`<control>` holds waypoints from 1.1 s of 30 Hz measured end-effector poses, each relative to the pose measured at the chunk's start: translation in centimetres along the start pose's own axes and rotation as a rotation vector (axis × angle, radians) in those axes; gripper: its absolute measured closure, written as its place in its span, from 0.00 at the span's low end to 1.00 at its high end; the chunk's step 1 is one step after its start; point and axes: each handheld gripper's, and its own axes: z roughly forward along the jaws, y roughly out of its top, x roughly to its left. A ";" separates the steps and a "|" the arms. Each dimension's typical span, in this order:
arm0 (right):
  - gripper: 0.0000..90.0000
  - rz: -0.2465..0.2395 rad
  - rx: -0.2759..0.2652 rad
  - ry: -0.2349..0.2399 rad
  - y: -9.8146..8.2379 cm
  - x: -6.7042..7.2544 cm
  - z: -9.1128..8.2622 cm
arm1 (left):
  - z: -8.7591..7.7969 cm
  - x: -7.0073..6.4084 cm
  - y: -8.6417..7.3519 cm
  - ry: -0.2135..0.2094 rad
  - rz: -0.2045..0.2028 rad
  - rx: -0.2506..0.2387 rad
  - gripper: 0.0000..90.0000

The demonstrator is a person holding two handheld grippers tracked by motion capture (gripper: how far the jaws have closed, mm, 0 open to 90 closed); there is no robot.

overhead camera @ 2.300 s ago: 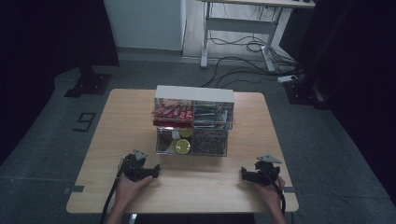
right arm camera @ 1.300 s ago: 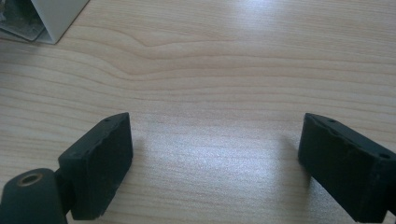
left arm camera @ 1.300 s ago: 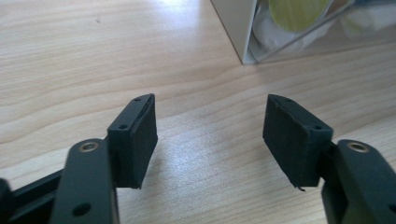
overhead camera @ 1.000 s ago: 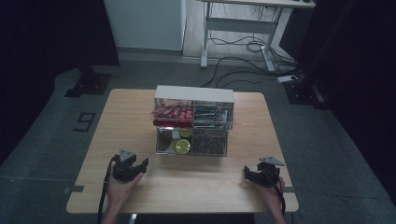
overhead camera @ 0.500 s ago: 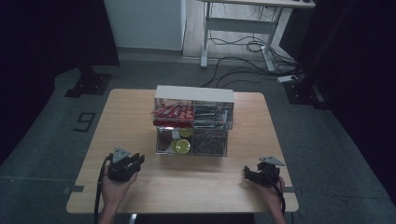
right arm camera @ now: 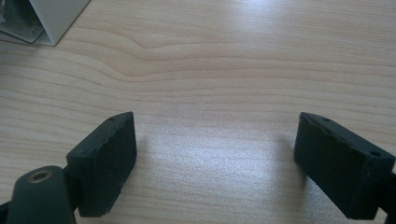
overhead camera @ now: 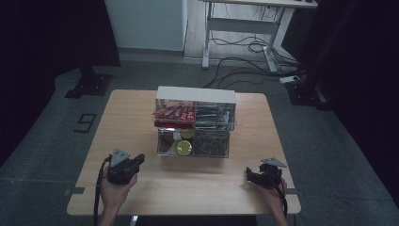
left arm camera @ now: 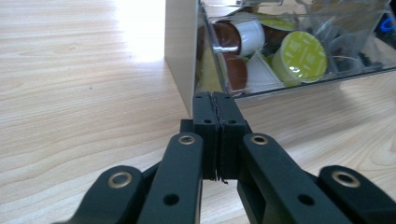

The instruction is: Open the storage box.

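A person is sitting at a wooden table (overhead camera: 141,113), holding a gripper in each hand. The left gripper (left arm camera: 215,114) is pointing at the near left corner of a clear drawer box (overhead camera: 195,122), its jaws having just been closing and now pressed flat together with nothing between them. The lower drawer (left arm camera: 299,51), full of coffee pods (green and brown lids), is lying just ahead and slightly to the gripper's right, running across the table. The right gripper (right arm camera: 215,163) is resting farther off over bare wood, jaws wide apart and empty, so the left hand (overhead camera: 115,190) is sitting nearer the drawer
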 end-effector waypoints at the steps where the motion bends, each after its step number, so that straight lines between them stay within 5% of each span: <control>1: 0.15 0.000 -0.001 0.001 0.0 0.0 0.0 | -0.1 -0.1 0.1 -0.004 -0.001 -0.003 1.00; 33: 0.15 0.005 -0.003 -0.004 -0.1 0.0 -0.1 | -1.3 -2.7 4.4 -0.138 0.011 -0.055 1.00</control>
